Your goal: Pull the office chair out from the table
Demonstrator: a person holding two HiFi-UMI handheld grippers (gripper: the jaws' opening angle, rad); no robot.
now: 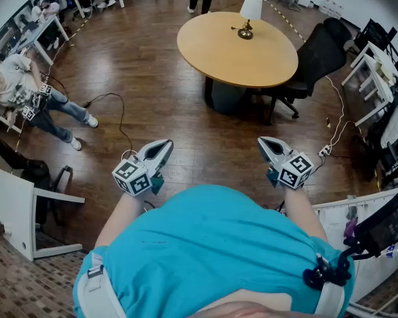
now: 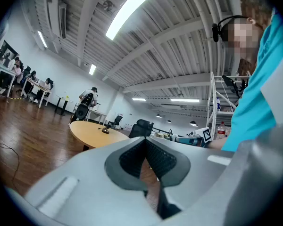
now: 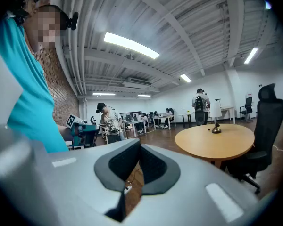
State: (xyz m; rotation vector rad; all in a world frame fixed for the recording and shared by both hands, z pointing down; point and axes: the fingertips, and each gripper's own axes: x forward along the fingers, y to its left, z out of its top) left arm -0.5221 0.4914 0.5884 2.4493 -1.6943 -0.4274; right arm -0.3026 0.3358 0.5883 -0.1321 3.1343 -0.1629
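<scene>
Office chair (image 1: 318,55): black, far right, tucked against the round table (image 1: 219,48), not yet pulled out. We hold the left gripper (image 1: 162,146) and right gripper (image 1: 265,143) clenched and empty, near us, well apart from it.

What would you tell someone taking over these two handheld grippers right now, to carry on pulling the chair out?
Left gripper: fingers together, empty, held by the body.
Right gripper: fingers together, empty, likewise.
Office chair: black, close against the round table, on its right side in the head view, across the floor.
Done: nothing yet; chair not gripped.
Left: walk over, open the fingers, grip the chair, pull it clear of the table.
</scene>
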